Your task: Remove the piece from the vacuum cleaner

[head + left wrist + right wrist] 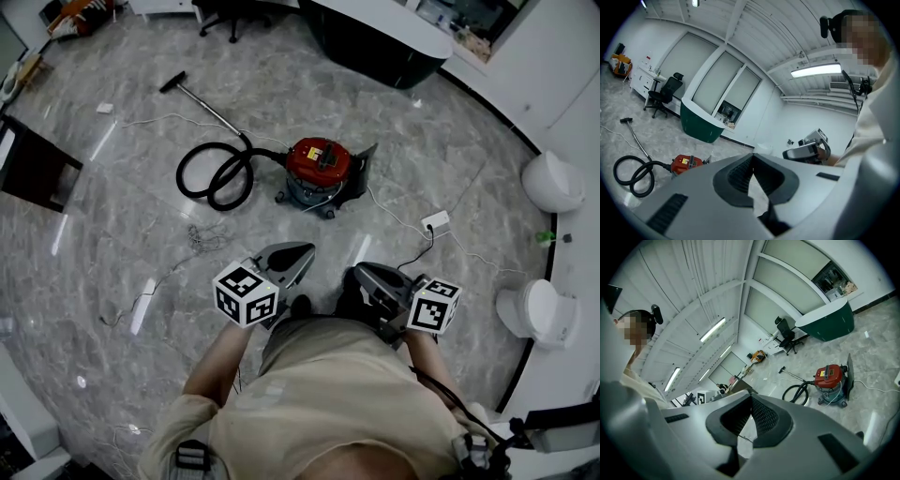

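Sitting at far left on the grey marble floor [112,244]: one dark table [33,164]. Next over, one metal wand [208,108] is lying flat with the floor nozzle at its far end, feeding into one black hose [211,178] that is looping on the floor and running into the side of the one vacuum cleaner [317,167]. The cleaner has a red top and a grey base, is standing upright mid-floor, well ahead of both grippers, and nothing is touching it. One dark flat panel [362,169] is standing against its right side. One white power strip [436,222] is lying further right, with cables trailing off it. Two white round objects are sitting by the right wall, one far [553,180], one near [534,314]. Closer in, the person is holding two grippers in front of the torso, each carrying one marker cube. The left gripper [298,255] is pointing toward the cleaner with jaws closed tip to tip, gripping nothing. The right gripper [361,274] is hanging just beside it, not touching, jaws likewise pressed together and empty.
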Demonstrator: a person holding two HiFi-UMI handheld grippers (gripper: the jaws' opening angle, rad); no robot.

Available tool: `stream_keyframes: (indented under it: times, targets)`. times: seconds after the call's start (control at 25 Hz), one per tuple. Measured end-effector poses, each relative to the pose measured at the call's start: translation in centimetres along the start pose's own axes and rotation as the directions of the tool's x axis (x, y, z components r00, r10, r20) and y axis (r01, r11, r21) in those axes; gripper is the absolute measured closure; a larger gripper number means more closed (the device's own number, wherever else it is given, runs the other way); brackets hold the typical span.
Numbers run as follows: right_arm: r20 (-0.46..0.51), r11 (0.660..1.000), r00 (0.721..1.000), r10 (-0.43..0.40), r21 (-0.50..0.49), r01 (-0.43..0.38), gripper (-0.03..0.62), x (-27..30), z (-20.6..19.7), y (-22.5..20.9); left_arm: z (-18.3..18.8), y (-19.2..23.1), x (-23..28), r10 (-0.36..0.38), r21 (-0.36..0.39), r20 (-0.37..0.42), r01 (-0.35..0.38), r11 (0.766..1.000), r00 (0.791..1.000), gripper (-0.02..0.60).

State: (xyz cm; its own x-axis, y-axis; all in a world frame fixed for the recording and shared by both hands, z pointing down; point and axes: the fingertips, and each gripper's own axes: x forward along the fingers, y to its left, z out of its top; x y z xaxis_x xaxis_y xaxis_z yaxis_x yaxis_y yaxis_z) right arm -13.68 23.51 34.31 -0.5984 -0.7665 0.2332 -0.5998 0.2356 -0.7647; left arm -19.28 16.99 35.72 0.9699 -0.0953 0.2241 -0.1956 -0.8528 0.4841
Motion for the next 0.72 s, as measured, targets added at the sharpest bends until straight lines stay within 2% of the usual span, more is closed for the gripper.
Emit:
stream_keyframes:
  times: [0.24, 0.4, 0.72]
  targets:
    - [-0.014, 0.996, 0.997, 0.075, 0.047, -0.074, 0.594, 1.1, 0.5, -0.3, 0.5, -0.9, -0.1, 0.036, 0.031, -0.018, -0.035, 0.999, 0.999, 0.578]
    - [-0.002, 0.987, 0.992, 0.126, 0.098, -0.126, 0.594, 0.4, 3.4, -3.0, 1.4, -0.5, 3.5, 0.073, 0.032, -0.067, -0.070, 0.997, 0.995, 0.578]
    - [0.028, 0.967, 0.986, 0.165, 0.190, -0.167, 0.594, -3.1, 7.3, -9.3, 3.6, -2.1, 12.0, 0.092, 0.102, -0.143, -0.078, 0.992, 0.985, 0.578]
